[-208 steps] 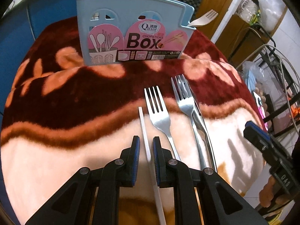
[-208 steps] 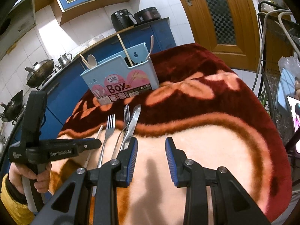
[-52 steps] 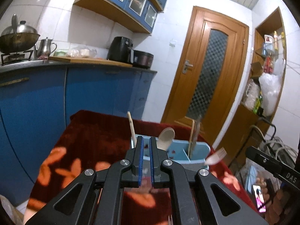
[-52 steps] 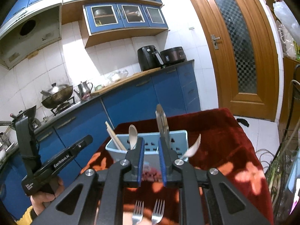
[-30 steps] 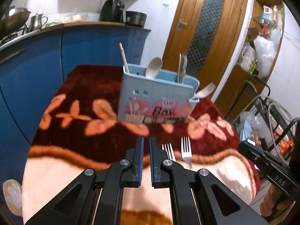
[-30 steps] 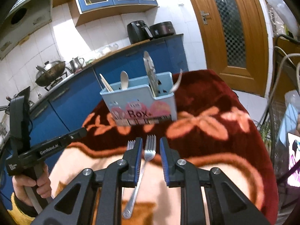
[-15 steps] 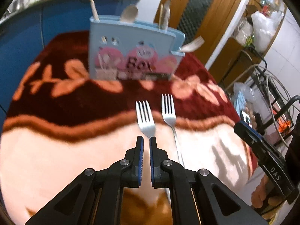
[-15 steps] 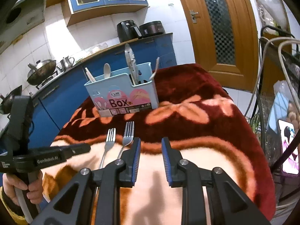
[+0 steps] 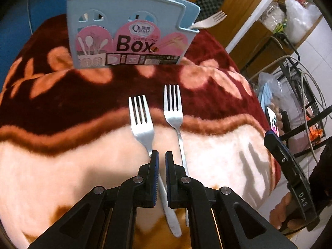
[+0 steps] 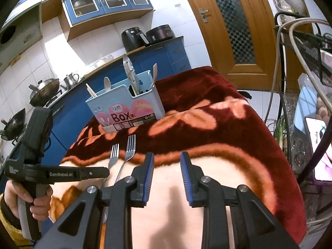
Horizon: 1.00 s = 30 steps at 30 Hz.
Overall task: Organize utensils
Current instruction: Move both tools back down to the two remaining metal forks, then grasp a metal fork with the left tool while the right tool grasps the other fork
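Home kitchen, blue cabinets [image 10: 108, 2], wok [image 10: 42, 94], kettle [image 10: 70, 78]

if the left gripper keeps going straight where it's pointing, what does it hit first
Probably the left fork: the left gripper, jaws nearly closed, sits over its handle, aimed along it toward the blue utensil box.

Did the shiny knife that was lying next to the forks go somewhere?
Yes. The knife has left the blanket beside the forks and now stands up in the blue box, behind them.
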Available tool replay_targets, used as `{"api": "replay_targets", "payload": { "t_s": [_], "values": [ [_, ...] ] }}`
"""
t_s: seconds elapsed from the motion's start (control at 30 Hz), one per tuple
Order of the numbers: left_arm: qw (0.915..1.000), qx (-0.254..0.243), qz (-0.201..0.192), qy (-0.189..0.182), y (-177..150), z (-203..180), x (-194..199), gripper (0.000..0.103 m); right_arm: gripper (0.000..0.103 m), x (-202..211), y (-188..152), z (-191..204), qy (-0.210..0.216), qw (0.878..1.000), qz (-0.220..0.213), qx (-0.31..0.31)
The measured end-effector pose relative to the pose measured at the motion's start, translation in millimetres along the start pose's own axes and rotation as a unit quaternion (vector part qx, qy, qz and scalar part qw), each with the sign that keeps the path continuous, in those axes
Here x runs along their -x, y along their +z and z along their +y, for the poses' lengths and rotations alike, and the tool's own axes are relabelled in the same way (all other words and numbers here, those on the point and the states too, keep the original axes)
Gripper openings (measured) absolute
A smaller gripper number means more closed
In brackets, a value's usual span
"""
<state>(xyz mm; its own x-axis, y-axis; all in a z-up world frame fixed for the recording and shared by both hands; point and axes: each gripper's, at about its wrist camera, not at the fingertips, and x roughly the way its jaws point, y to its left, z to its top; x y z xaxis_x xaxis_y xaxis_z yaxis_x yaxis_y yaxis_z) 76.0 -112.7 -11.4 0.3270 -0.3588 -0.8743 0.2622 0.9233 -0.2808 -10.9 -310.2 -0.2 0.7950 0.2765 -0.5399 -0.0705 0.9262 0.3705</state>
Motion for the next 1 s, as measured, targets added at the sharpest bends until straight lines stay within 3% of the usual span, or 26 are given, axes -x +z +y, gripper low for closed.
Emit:
{"api": "replay_targets", "payload": {
  "t_s": [0.13,0.3,0.47,0.57,0.6,0.77,1.0],
  "values": [
    [0.9988,0.009,0.048,-0.001,6.8,-4.1,-15.0,0.006,0.029,2.0,-0.7,-4.8,0.003,1.0,-0.003,-0.006],
    [0.9986,0.004,0.051,0.016,8.8,-8.6,-15.4,0.006,0.029,3.9,-1.3,-9.6,0.004,1.0,-0.005,-0.011],
    [0.9995,-0.006,0.025,0.018,10.0,-9.6,4.7,0.006,0.029,2.8,-1.2,-15.0,0.006,1.0,-0.004,-0.017],
    [0.9987,-0.012,0.018,0.046,11.7,-6.3,10.0,0.024,0.03,1.1,-1.4,-17.2,0.01,1.0,-0.002,-0.022],
    [0.9981,-0.012,0.023,0.057,11.5,-4.7,7.4,0.025,0.03,0.9,-1.5,-17.4,0.012,1.0,-0.001,-0.022],
    [0.9971,-0.001,0.049,0.057,8.7,3.6,-7.1,0.025,0.03,0.7,-3.0,-16.0,0.015,1.0,0.0,-0.018],
    [0.9968,-0.013,0.043,0.066,12.8,-2.9,-11.5,0.022,0.03,-0.4,-4.6,-18.8,0.013,0.999,0.004,-0.029]
  ]
}}
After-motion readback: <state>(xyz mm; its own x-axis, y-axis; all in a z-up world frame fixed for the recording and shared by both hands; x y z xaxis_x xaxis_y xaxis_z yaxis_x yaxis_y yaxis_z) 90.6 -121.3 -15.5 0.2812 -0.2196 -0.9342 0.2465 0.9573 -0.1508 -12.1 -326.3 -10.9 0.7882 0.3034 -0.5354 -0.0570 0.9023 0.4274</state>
